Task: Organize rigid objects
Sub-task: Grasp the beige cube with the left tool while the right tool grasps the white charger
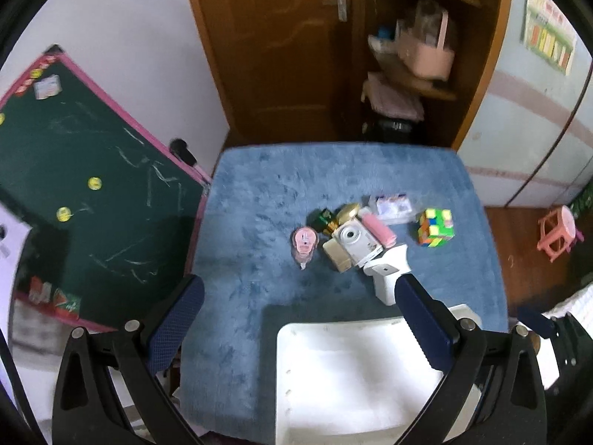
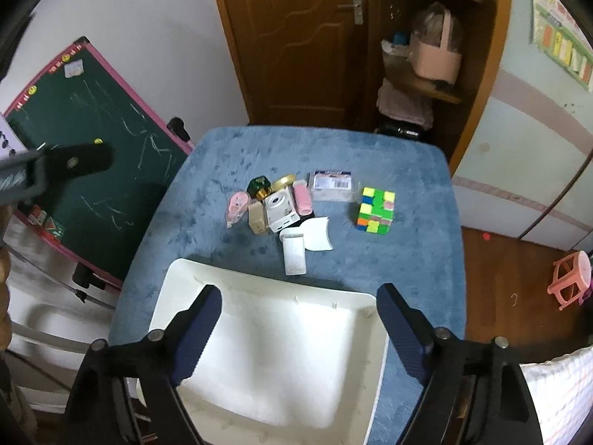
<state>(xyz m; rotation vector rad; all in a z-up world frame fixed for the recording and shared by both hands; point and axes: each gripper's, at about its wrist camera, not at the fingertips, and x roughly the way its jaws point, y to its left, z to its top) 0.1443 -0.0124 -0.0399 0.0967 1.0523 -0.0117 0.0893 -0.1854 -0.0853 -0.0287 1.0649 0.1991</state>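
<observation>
A blue fuzzy table (image 1: 259, 193) (image 2: 229, 148) holds a cluster of small objects: a pink correction tape (image 1: 304, 243) (image 2: 237, 202), a white toy camera (image 1: 354, 239) (image 2: 278, 207), a pink roller (image 1: 380, 230) (image 2: 302, 196), a colour cube (image 1: 435, 228) (image 2: 376, 211), a white plug-like device (image 1: 387, 274) (image 2: 294, 256) and a clear packet (image 1: 393, 204) (image 2: 331, 181). An empty white tray (image 1: 296, 389) (image 2: 174, 289) sits at the near edge. My left gripper (image 1: 300, 319) is open above the tray's far-left corner. My right gripper (image 2: 298, 326) is open above the tray.
A green chalkboard (image 1: 85, 185) (image 2: 100, 155) leans at the table's left. A brown door and shelf unit (image 1: 407, 55) (image 2: 418, 55) stand behind. A pink stool (image 1: 556, 233) (image 2: 570, 278) is on the wooden floor at the right.
</observation>
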